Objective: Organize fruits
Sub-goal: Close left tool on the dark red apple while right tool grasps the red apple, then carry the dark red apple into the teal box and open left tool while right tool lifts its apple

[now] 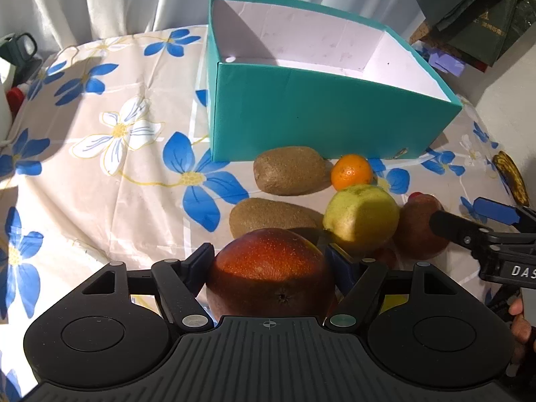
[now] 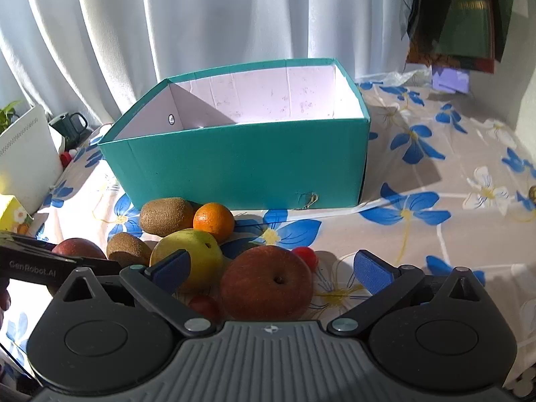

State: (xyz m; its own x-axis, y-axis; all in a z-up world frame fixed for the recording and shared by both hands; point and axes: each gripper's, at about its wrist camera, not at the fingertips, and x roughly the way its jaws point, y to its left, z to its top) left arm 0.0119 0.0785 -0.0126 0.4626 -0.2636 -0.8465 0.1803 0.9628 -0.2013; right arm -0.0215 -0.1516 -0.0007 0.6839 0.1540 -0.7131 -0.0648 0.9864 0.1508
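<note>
A: Left gripper [image 1: 269,261]?
B: Pads clamp a red apple [image 1: 271,274], near the kiwis [image 1: 289,174].
A: Right gripper [image 2: 271,268]?
B: Jaws wide, nothing gripped; second apple [image 2: 266,283] sits between them. Teal box [image 2: 241,160] stands behind the fruit.

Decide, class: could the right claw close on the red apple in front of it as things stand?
Probably yes. The right claw stands open with the red apple between its pads; the yellow-green fruit crowds the left pad.
</note>
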